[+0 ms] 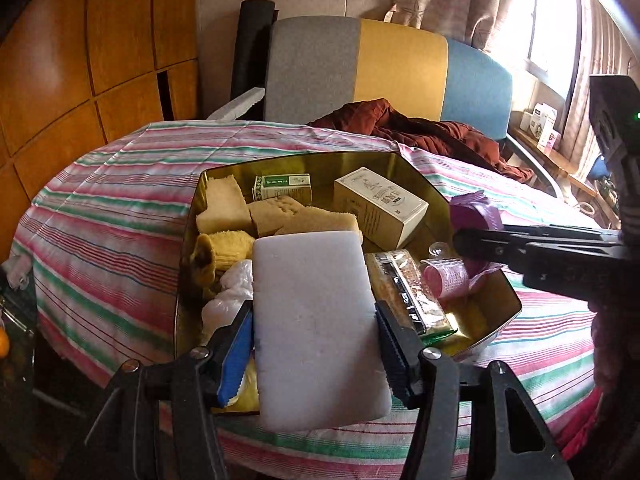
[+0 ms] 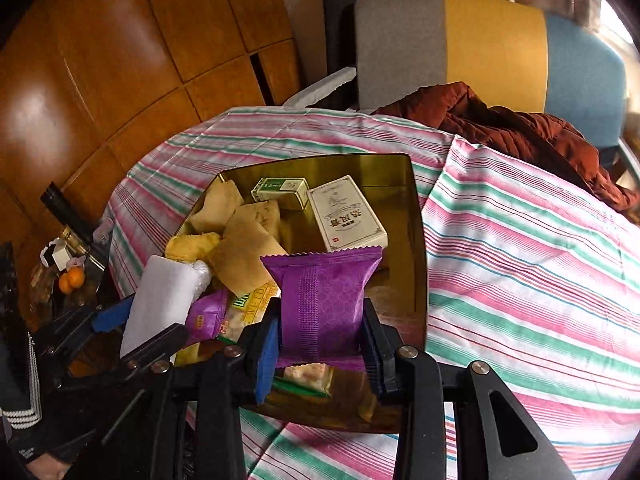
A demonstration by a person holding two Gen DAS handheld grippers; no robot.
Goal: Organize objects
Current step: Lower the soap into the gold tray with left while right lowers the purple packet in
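A gold metal tin [image 1: 360, 160] [image 2: 416, 216] sits on the striped table and holds sponges, small boxes and snack packets. My left gripper [image 1: 314, 354] is shut on a white foam block [image 1: 316, 320] and holds it over the tin's near left part; the block also shows in the right wrist view [image 2: 160, 300]. My right gripper [image 2: 322, 340] is shut on a purple snack packet [image 2: 320, 296] above the tin's near right side; it shows in the left wrist view [image 1: 476, 210] too.
In the tin lie a cream box [image 1: 380, 204], a green-white box [image 1: 282, 186], tan sponges [image 1: 224, 204] and a pink packet [image 1: 444, 278]. A brown jacket [image 1: 420, 132] lies at the table's far edge before a chair [image 1: 360, 68]. A side table with oranges [image 2: 72, 280] stands left.
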